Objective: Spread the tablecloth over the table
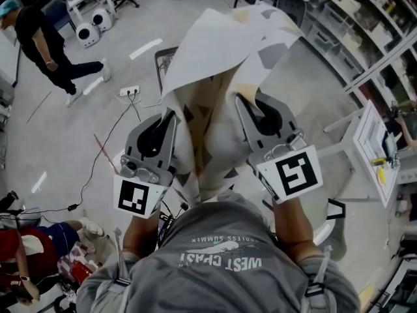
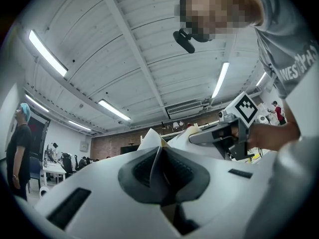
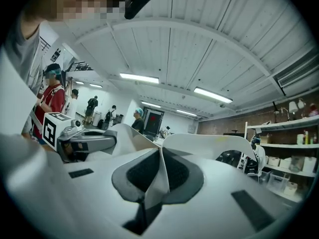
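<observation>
1. White tablecloth, printed with grey and tan shapes, is bunched between the two grippers. Its upper fold rises ahead of the fingers, and the rest hangs down between them.
2. Left gripper is clenched on a thin edge of the cloth, which is pinched flat between its dark pads.
3. Right gripper grasps another edge the same way, with the cloth sandwiched between its pads.
4. Both grippers sit side by side, near each other, above the floor.
</observation>
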Demonstrator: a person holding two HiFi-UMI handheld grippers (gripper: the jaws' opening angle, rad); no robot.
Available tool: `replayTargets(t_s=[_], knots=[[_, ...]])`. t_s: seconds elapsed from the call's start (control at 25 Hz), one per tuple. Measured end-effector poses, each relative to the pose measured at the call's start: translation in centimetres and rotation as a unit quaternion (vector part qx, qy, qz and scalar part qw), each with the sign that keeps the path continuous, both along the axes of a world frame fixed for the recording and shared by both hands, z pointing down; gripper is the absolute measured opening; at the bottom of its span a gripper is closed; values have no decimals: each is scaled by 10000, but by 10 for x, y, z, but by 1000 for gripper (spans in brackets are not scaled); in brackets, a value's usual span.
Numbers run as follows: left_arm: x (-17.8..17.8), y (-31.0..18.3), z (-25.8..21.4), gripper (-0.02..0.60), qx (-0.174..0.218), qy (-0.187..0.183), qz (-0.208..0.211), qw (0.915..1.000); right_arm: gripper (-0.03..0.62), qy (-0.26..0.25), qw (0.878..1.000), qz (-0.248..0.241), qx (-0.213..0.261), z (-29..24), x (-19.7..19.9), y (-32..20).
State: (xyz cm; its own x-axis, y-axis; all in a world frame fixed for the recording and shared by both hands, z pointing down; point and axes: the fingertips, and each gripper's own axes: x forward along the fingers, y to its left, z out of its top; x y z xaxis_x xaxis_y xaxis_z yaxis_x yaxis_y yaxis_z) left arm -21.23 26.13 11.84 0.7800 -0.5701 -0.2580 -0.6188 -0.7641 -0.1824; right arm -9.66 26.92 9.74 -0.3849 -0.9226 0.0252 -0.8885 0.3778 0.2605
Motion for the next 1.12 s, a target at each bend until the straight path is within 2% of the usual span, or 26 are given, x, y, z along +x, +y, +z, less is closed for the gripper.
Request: replayTargets(t_s=[0.16, 0.36, 0.56, 0.84, 1.0, 1.12], knots=[[8, -17, 8, 0, -50, -50, -145, 9999, 20, -43, 9999, -98, -51, 10, 12, -19], [38, -57, -1, 0, -50, -199, -411, 9989, 20, -229, 9992, -319, -105, 5, 44, -62], [69, -73, -2, 0, 76, -212, -674, 9975, 20, -256, 9980, -557, -120, 9, 76, -84], [119, -106, -3, 0, 28, -290, -1069, 9938, 20, -359, 9951, -912, -106, 6, 125, -127], [127, -116, 7, 0, -55, -395, -1238, 9915, 20, -274, 9935, -1097, -155, 14, 134, -139], [130, -118, 6, 0, 44, -346, -1304, 9908, 19, -240, 9931, -1132, -199, 18, 137, -143]])
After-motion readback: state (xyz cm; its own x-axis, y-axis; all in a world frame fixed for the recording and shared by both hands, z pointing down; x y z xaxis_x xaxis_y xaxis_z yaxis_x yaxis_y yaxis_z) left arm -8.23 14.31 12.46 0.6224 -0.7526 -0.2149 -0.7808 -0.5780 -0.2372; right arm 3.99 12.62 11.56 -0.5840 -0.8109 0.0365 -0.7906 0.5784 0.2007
